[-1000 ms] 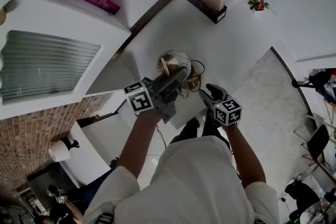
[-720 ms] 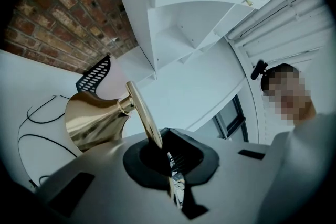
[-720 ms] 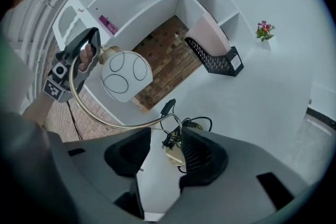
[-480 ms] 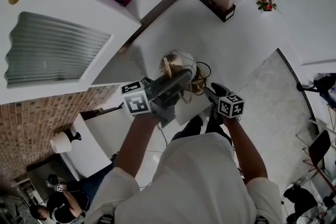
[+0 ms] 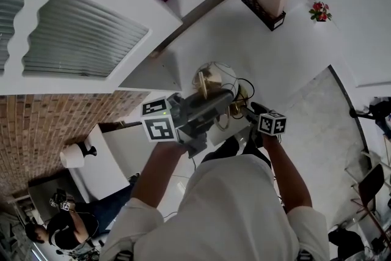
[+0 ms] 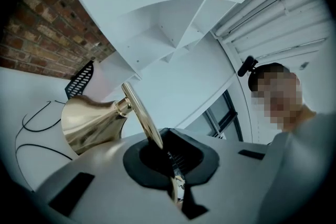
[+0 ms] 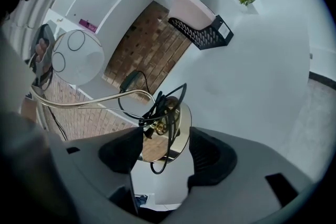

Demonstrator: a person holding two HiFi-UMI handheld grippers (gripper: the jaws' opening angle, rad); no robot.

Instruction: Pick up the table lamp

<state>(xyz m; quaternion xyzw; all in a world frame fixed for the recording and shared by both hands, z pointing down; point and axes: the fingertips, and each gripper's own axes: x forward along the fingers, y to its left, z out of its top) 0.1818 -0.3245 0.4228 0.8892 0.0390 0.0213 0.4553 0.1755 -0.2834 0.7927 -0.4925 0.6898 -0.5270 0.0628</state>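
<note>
A brick wall (image 5: 36,125) fills the left. The left gripper (image 5: 221,96) is clamped tight on the thin brass stem (image 6: 140,115) of the table lamp (image 5: 211,75), and the lamp's golden shade (image 6: 89,122) flares to the left of its jaws. The lamp hangs tilted over the white desk (image 5: 287,64), beside the shelf unit (image 5: 146,40). The right gripper (image 5: 243,109) has just been opening its jaws. They stand wide, with the lamp's round brass base (image 7: 176,123) and tangled black cord (image 7: 165,99) between them, unpressed. Farther right stand a black mesh file tray (image 5: 263,0) and a small flower pot (image 5: 319,11).
</note>
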